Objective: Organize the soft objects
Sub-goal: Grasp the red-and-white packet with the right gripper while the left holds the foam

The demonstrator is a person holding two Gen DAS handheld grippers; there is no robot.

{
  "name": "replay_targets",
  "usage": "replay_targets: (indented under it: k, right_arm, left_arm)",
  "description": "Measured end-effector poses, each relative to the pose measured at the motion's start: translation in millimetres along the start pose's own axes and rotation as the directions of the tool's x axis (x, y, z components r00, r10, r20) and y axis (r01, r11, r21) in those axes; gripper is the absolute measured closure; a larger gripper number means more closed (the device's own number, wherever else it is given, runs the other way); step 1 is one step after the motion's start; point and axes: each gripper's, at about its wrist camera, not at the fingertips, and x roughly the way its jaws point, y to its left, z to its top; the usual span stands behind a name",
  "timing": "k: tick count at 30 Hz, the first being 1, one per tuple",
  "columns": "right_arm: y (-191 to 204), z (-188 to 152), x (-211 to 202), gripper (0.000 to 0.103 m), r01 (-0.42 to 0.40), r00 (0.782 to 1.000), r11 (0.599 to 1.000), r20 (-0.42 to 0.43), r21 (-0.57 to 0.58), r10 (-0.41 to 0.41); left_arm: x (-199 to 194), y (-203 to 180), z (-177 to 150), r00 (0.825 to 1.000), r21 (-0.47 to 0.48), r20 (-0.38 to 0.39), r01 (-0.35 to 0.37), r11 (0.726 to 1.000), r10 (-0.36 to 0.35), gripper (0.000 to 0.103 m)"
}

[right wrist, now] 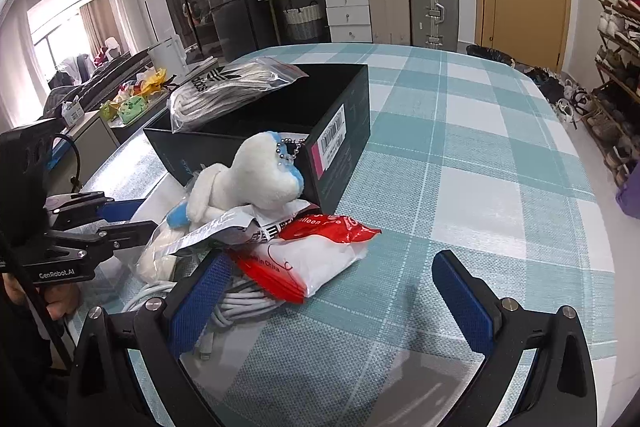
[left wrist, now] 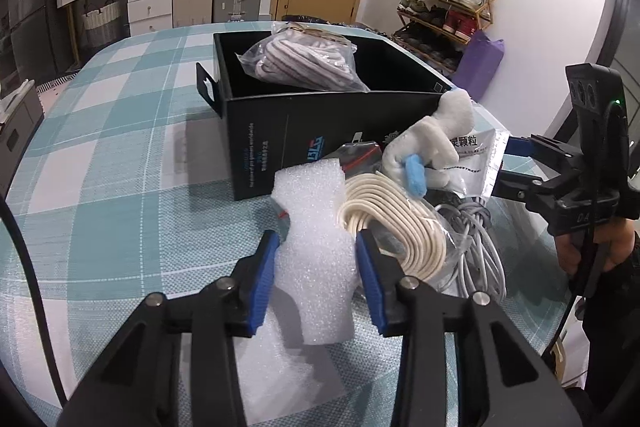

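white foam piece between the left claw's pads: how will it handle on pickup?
The white foam piece looks like airy packing foam, so probably very light. Its narrow waist sits between the left claw pads, so it may compress rather than resist. The textured surface likely grips the pads without slipping.

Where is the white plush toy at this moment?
The white plush toy lies on top of the pile of bags, against the black box; in the left wrist view it sits right of the foam piece.

Both wrist views face the black box (left wrist: 320, 131) closely from opposite sides.
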Motion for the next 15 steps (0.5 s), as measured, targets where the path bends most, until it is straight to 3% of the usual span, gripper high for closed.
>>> replay_targets:
  k: [15]
  right_arm:
    - [14,7,18,0.001,0.014,0.999,0.999,-0.028,-0.031,-0.014]
  left_arm:
    - [-2,-2,0,1.000,-0.006,0.007,0.001,1.000,-0.001,0.066]
